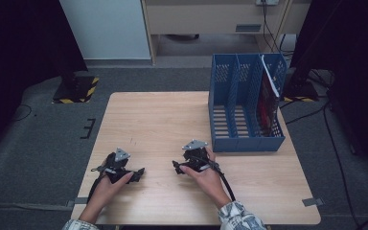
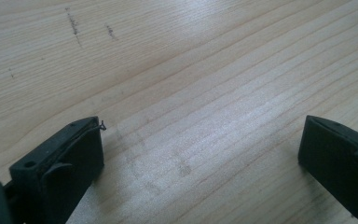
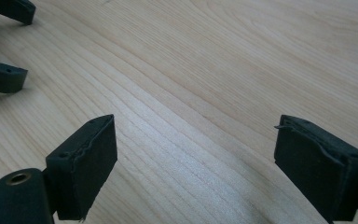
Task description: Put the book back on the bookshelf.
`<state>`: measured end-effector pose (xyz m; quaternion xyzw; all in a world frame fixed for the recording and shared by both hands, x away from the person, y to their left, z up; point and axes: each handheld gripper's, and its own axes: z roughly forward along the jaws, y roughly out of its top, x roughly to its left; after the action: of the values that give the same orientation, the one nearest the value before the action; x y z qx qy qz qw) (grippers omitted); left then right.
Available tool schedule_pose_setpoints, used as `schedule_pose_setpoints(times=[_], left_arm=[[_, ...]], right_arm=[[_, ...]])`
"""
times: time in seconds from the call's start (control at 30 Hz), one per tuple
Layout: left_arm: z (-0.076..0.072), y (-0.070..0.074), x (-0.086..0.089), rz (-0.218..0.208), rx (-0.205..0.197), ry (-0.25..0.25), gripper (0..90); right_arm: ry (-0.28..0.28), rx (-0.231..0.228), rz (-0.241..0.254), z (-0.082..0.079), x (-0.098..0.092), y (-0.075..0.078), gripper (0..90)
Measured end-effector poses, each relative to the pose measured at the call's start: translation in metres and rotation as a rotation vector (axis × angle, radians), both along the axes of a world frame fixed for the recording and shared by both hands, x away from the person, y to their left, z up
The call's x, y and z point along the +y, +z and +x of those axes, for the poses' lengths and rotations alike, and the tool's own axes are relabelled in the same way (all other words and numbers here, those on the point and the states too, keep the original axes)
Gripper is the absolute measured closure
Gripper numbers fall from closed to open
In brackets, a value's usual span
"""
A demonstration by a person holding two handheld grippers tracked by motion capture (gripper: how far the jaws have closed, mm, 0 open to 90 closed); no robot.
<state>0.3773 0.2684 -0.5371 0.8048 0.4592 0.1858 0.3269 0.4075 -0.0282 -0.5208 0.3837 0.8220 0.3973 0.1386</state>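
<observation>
Both your grippers rest low on the wooden table (image 1: 172,120), the left gripper (image 1: 136,173) and right gripper (image 1: 176,166) facing each other, each with jaws spread wide over bare wood and pinching nothing. The blue file rack (image 1: 244,103) stands just beyond your right hand, a red-and-dark folder (image 1: 267,103) upright in its rightmost slot. This looks like a rest or start pose; a next move would likely call for lifting the right gripper toward the rack.

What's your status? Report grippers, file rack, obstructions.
Left gripper open, empty, on table. Right gripper open, empty. Blue file rack upright at far right, red folder in its rightmost slot. Nothing between.
</observation>
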Motion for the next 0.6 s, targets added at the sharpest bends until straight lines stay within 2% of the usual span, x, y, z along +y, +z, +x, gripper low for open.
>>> schedule_pose_setpoints(times=[0.07,0.4,0.5,0.6], left_arm=[[0.000,0.000,0.000,0.000,0.000,0.000,0.0],[0.000,0.000,0.000,0.000,0.000,0.000,0.0],[0.000,0.000,0.000,0.000,0.000,-0.001,0.0],[0.000,0.000,-0.001,0.000,0.000,-0.001,0.0]], right_arm=[[-0.004,-0.002,-0.016,0.001,0.001,-0.003,12.6],[-0.068,0.009,-0.023,0.003,0.006,-0.014,10.1],[-0.087,0.021,-0.052,0.003,0.009,-0.018,8.9],[-0.085,0.004,-0.096,0.002,0.013,-0.018,8.1]])
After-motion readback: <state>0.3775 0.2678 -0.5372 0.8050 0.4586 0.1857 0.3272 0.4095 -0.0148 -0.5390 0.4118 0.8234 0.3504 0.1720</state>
